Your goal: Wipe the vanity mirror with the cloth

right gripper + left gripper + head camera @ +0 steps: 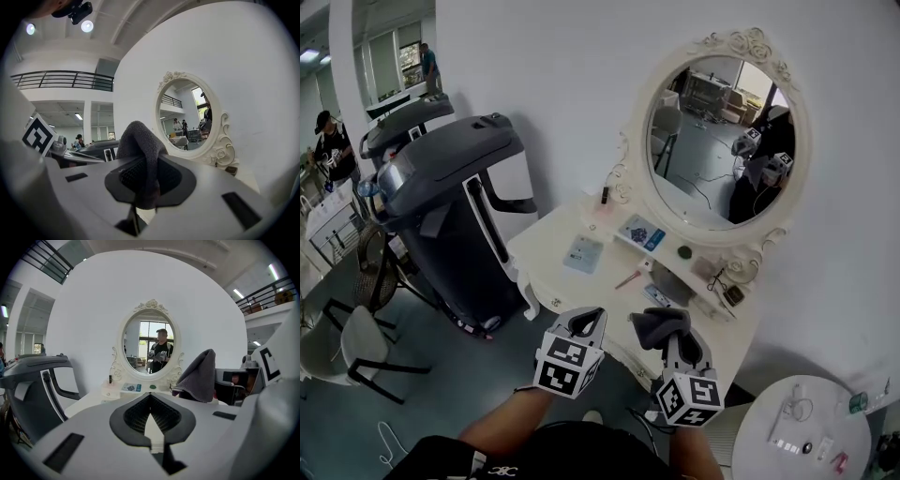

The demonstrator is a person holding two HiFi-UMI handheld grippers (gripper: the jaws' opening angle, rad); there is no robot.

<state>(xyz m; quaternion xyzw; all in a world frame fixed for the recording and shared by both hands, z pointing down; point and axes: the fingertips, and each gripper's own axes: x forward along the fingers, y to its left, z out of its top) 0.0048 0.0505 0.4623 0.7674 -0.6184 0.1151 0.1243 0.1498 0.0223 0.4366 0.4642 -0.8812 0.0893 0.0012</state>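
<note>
Head view: my right gripper (680, 345) is clamped on a dark grey cloth (656, 323), held above the front edge of the white dressing table (553, 251) and well short of the oval vanity mirror (712, 141). My left gripper (584, 323) is closed on nothing. I judge wiping not yet begun. The glass shows no obvious smears inside its ornate cream frame.

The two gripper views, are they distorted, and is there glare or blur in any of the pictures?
Left gripper view: strong fisheye bending with black corners, yet the vanity mirror is sharp. Right gripper view: same bending; two ceiling lamps glare at top left, the cloth keeps its texture. Head view: soft, even light, no hard shadows.
</note>
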